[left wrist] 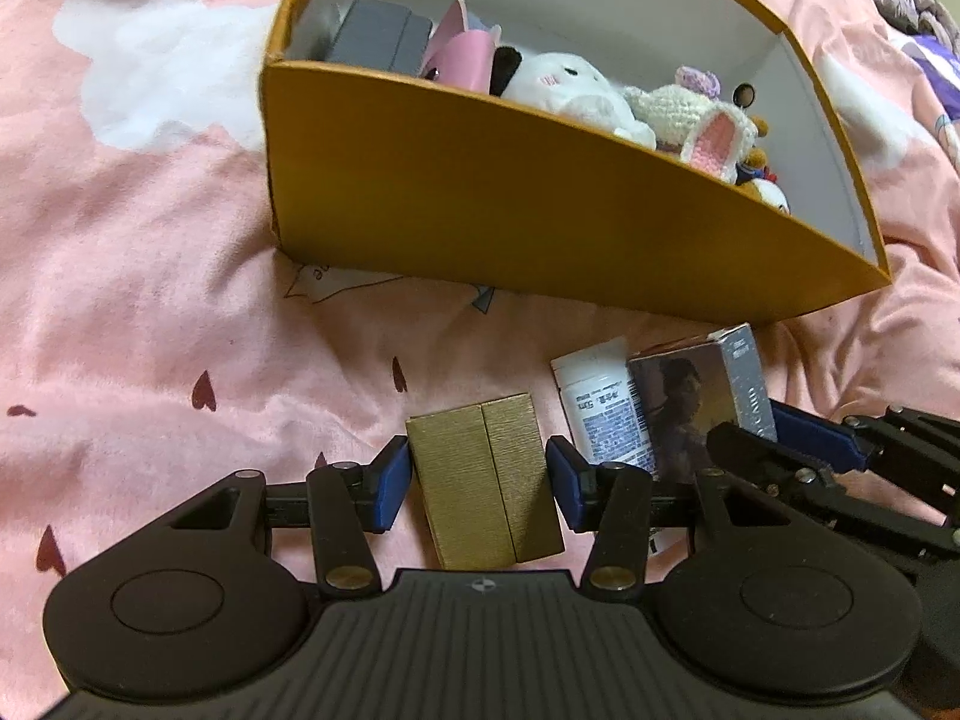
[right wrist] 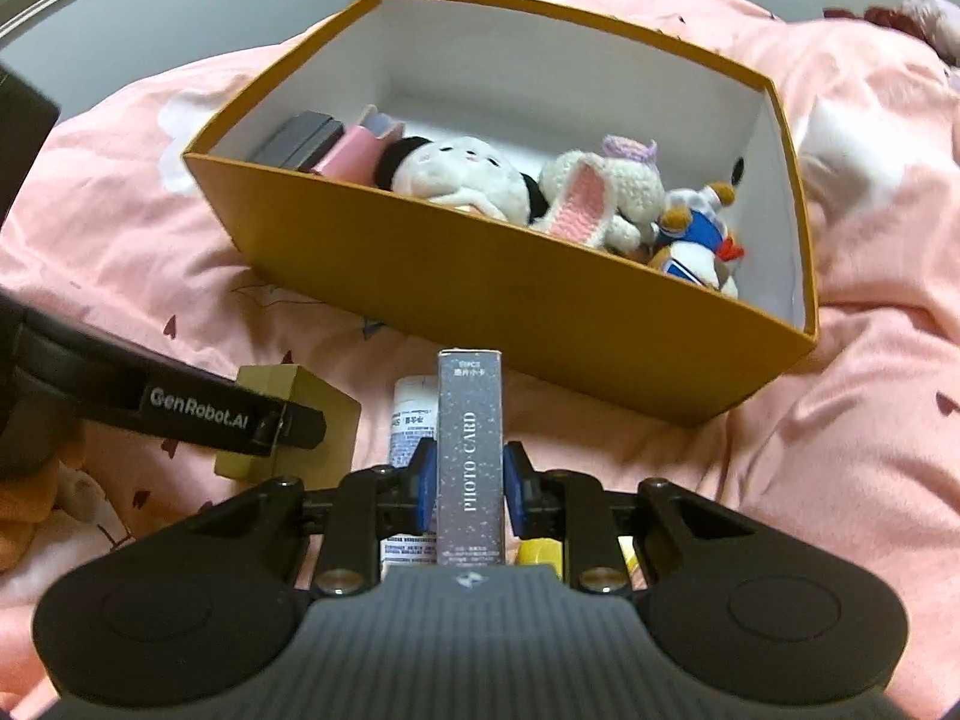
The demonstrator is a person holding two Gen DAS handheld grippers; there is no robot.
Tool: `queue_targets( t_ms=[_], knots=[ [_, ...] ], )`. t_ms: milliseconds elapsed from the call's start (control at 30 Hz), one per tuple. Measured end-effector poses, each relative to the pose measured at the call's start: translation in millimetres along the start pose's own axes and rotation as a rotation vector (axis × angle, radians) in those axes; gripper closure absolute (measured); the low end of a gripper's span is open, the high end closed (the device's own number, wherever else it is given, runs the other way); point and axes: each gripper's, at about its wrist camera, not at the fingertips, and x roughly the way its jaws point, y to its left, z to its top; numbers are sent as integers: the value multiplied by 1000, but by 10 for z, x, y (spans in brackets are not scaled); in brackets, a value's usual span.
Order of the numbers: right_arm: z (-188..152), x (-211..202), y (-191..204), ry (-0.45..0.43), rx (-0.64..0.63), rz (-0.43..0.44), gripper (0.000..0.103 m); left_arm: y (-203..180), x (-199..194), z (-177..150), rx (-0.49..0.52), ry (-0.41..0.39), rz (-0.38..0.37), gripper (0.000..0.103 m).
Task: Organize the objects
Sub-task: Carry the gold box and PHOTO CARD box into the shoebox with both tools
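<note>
A ribbed gold box [left wrist: 486,480] stands on the pink bedding, and my left gripper [left wrist: 480,483] is shut on it, a blue pad against each side. In the right wrist view the same gold box [right wrist: 300,414] shows at the left behind the left gripper's black finger. My right gripper [right wrist: 468,480] is shut on a grey speckled photo card box [right wrist: 469,420], held upright just above the bedding. That card box [left wrist: 690,402] appears to the right of the gold box. A white labelled bottle [right wrist: 411,414] lies just left of it.
An open orange box [right wrist: 480,276] with white inside walls sits beyond both grippers. It holds a white plush [right wrist: 462,180], a crocheted bunny [right wrist: 606,192], a duck toy [right wrist: 702,228], a pink item and a grey case [right wrist: 300,144]. Something yellow [right wrist: 540,552] lies under the right gripper.
</note>
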Motion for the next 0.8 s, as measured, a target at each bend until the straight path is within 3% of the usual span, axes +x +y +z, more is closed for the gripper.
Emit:
queue_targets(
  t_ms=[233,400,600,800],
  knots=[
    [-17,-46,-130,-11,76,38,79,-49,-73,-12,37,-20,-5,48],
    [72,-330,-98,-90,65,71,79,-46,-389,13,40,-53,-83,48],
    [375,-685,-161,-204,121,184,79,-38,-851,194,19,-138,-207,48],
    [775,-706,-250,-268,211,280,79,13,-1155,520,10,-271,-180,50]
  ],
)
